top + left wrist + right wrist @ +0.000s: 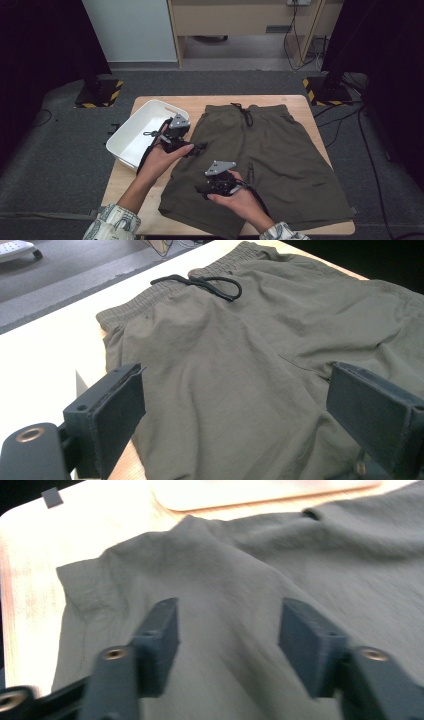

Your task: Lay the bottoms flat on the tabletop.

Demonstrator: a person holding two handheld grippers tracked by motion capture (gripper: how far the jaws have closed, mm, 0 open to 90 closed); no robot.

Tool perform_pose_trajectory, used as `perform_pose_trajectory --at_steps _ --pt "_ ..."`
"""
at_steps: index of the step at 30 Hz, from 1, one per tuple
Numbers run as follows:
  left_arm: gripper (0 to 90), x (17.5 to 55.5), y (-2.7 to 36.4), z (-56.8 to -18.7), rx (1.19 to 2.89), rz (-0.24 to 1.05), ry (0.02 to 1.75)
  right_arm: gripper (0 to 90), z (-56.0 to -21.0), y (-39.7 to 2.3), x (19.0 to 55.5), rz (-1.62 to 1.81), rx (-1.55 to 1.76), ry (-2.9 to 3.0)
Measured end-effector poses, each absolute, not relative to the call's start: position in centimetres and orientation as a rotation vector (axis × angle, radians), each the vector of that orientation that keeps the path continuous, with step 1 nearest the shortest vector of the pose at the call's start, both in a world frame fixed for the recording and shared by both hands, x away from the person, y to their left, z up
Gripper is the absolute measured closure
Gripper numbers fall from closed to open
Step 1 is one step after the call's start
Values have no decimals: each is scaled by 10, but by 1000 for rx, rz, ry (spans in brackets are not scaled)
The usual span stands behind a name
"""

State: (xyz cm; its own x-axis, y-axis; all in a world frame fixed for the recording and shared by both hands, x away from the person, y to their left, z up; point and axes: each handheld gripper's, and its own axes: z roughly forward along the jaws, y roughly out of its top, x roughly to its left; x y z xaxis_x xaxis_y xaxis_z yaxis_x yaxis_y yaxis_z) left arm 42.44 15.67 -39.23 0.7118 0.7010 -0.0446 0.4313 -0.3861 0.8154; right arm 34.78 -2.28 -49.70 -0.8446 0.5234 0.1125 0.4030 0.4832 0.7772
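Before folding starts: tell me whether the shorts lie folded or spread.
Spread: the olive-green fabric shorts lie flat, both legs apart, waistband at the far edge.

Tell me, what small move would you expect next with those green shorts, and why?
Probably the right gripper lowers a little and closes on the shorts. Its jaws stand half apart above a raised ridge of fabric near the left leg's hem, with no cloth pinched yet. The left gripper hovers wide open near the waistband side, ready to take its own hold.

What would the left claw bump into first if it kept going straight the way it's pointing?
Probably the olive shorts: the left claw points, jaws wide apart, along that fabric toward the black drawstring. How close it is remains unclear.
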Motion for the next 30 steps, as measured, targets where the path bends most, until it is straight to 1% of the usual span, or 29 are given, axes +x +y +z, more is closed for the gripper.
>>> perform_pose_trajectory --at_steps 2,4,5,6,8,13,16,19,22,27,30 --pt "84 423 158 -390 2040 396 862 635 -498 -17 346 1316 771 2594" --pt "85 423 160 -389 2049 405 863 750 -499 -11 343 1333 749 2588" --pt "85 423 160 -389 2049 411 867 772 -500 -8 342 1343 748 2593" --pt "86 422 161 -389 2049 414 869 776 -501 -4 341 1351 738 2601" --pt "87 422 162 -389 2050 413 871 761 -504 4 339 1353 723 2611" --pt "88 420 164 -388 2048 416 871 537 -513 21 330 1303 714 2641" --pt "89 421 164 -389 2051 415 873 466 -519 27 327 1271 716 2644" --pt "89 421 165 -390 2049 414 878 451 -527 31 324 1221 693 2654" --pt "89 421 167 -390 2051 416 879 456 -533 31 321 1203 649 2641" --pt "89 418 171 -390 2048 417 885 514 -533 18 318 1217 607 2662" --pt "90 416 172 -389 2050 417 882 519 -531 4 317 1196 591 2682"
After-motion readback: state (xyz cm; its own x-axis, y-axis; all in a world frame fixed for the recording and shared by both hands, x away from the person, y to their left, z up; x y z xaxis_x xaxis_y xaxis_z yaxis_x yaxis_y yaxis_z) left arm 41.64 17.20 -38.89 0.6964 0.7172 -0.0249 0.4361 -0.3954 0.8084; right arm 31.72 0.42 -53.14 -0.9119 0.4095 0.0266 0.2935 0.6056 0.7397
